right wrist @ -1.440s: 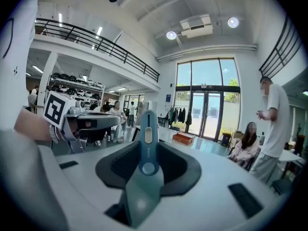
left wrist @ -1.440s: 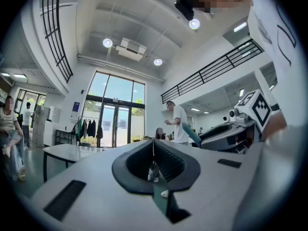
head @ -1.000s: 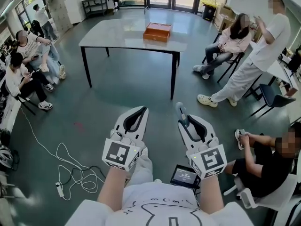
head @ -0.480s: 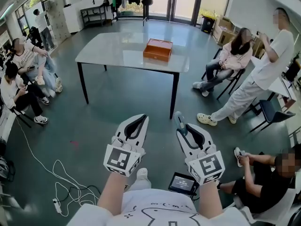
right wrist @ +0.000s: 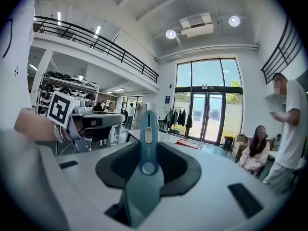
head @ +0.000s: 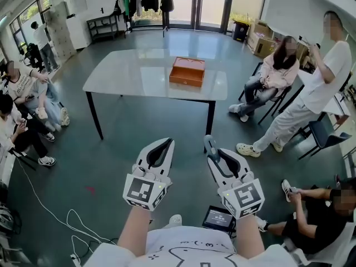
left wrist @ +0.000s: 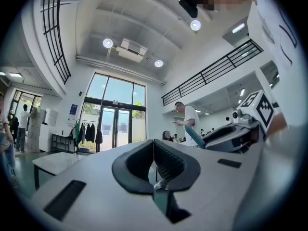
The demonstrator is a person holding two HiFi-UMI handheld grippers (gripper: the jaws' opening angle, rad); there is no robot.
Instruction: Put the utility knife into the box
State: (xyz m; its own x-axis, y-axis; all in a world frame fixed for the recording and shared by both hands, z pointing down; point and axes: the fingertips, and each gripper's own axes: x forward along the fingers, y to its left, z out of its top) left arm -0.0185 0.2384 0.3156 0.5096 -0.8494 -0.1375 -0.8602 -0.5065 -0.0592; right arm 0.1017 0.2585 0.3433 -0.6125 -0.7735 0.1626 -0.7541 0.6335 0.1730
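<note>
Head view: we stand well short of the table [head: 128,71] at upper centre, where the orange box [head: 187,72] looks open, with nothing visible inside from here. At lower centre our right gripper [head: 213,149] clamps the teal knife [head: 209,144], its end jutting past the jaws. The left gripper [head: 164,143] sits beside it.

Left gripper view: jaws pressed together, holding nothing.

Right gripper view: jaws partly closed on the knife's handle, centre frame. The hold looks slim, so a jolt could let the knife pivot or drop, and people sit at both edges
</note>
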